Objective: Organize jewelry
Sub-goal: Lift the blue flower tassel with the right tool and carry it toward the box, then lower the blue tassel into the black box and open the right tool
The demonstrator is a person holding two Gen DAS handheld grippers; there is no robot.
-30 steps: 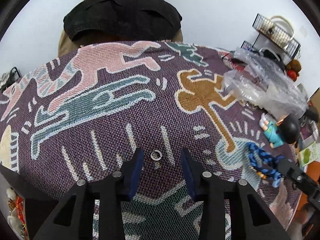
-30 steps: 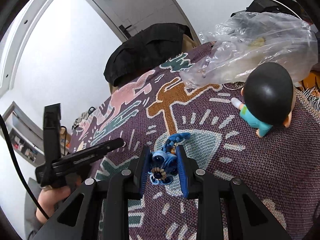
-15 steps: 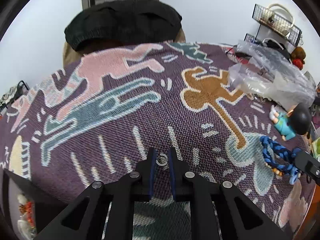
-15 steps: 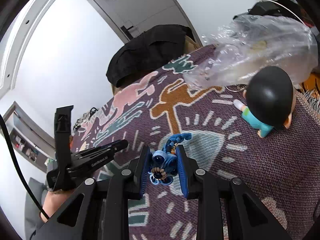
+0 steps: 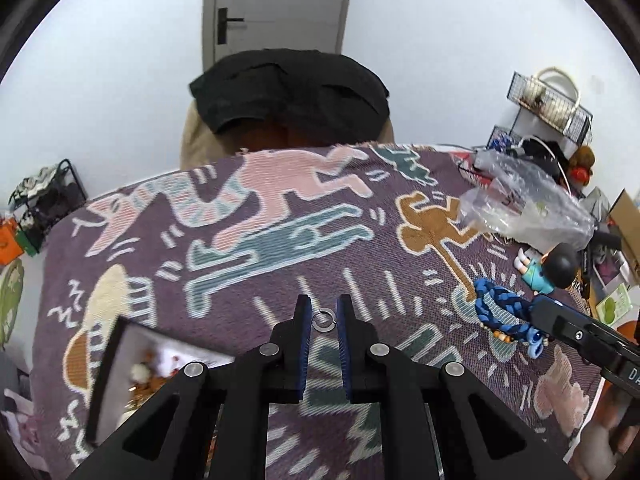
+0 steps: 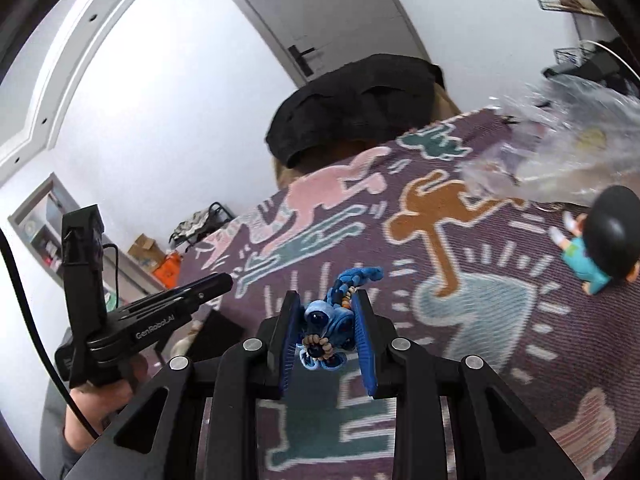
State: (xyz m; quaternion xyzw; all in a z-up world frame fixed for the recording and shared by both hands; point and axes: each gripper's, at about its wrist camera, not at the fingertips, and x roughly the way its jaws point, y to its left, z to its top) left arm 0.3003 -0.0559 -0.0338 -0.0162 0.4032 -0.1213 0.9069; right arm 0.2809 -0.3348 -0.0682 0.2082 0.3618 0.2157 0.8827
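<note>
My left gripper (image 5: 323, 312) is shut on a small silver ring (image 5: 323, 319) and holds it above the patterned purple cloth (image 5: 280, 248). A black jewelry box (image 5: 132, 372) with beads inside lies open at lower left. My right gripper (image 6: 326, 312) is shut on a blue braided bracelet (image 6: 340, 308) with beads, lifted off the cloth. The bracelet also shows in the left wrist view (image 5: 504, 312), with the right gripper (image 5: 538, 330) at the right. The left gripper (image 6: 224, 280) shows at the left of the right wrist view.
A crumpled clear plastic bag (image 5: 524, 208) and a small black-haired figurine (image 5: 552, 268) lie at the right of the cloth. A chair with a black garment (image 5: 288, 96) stands behind. Wire shelves (image 5: 548, 104) sit at the far right.
My left gripper closed on the ring and lifted it, and the jewelry box came into view. My right gripper rose with the bracelet still held.
</note>
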